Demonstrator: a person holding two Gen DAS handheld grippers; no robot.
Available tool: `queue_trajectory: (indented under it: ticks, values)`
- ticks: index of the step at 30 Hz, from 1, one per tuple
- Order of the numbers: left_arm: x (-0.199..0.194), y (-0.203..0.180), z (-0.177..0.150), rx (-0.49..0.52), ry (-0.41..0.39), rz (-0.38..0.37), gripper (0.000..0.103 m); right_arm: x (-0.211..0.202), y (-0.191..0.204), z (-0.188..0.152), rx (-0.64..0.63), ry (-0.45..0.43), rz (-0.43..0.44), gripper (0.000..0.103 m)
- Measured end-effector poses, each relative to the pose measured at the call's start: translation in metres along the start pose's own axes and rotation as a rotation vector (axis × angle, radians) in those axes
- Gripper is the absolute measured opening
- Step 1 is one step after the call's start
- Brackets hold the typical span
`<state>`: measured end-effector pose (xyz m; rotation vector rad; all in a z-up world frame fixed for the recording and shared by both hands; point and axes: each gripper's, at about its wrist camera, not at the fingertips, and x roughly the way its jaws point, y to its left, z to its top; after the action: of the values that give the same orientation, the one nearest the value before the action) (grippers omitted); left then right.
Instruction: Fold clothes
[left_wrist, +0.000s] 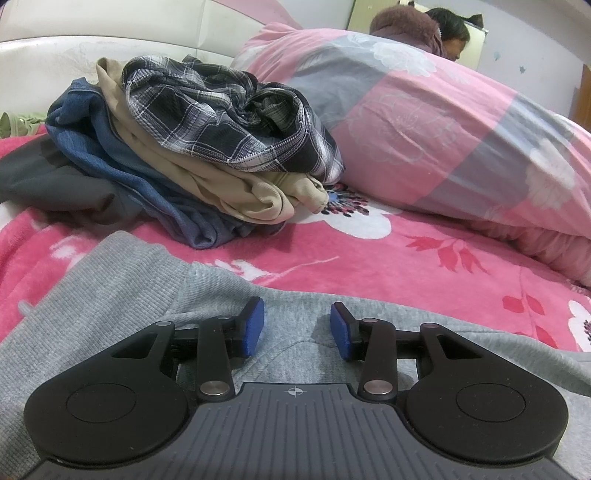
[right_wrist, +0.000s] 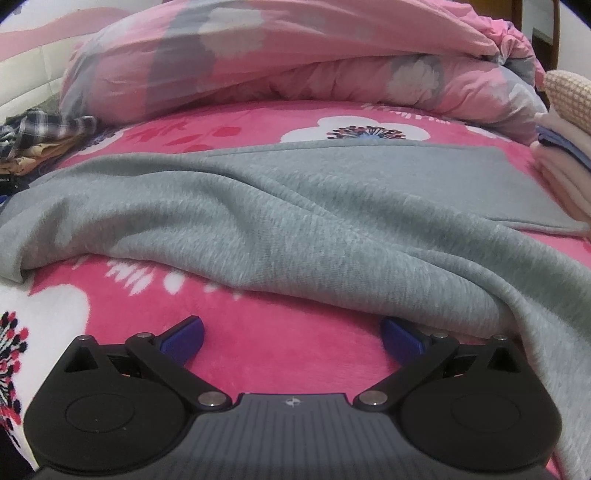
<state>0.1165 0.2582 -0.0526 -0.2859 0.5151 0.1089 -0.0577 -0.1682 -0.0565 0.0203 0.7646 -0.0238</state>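
My left tool (left_wrist: 297, 328) hovers half-open over the grey sweatshirt (left_wrist: 110, 280) spread on the bed (left_wrist: 406, 258); my right tool (right_wrist: 291, 338) gapes empty beside its hem. I should pinch both layers before folding.

So the sweatshirt (right_wrist: 295, 206) is spread across the blanket (right_wrist: 280, 354), running side to side. The left gripper (left_wrist: 297, 326) sits right over its ribbed end, the right gripper (right_wrist: 291, 338) over bare blanket just in front of its near edge. Behind the sweatshirt on the left there's a heap of clothes (left_wrist: 192, 147), checked shirt (left_wrist: 229, 110) on top. The duvet (left_wrist: 424, 122) is bunched along the back, and folded stuff (right_wrist: 565, 177) is stacked off to the right.
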Motion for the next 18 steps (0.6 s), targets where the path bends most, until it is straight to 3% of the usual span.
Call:
queue_trajectory:
  ticks: [18]
  values:
    - [-0.0007,0.0001,0.0003,-0.004,-0.002,0.000,0.041,0.0010,0.0047,0.0004,-0.018,0.006,-0.021,0.103]
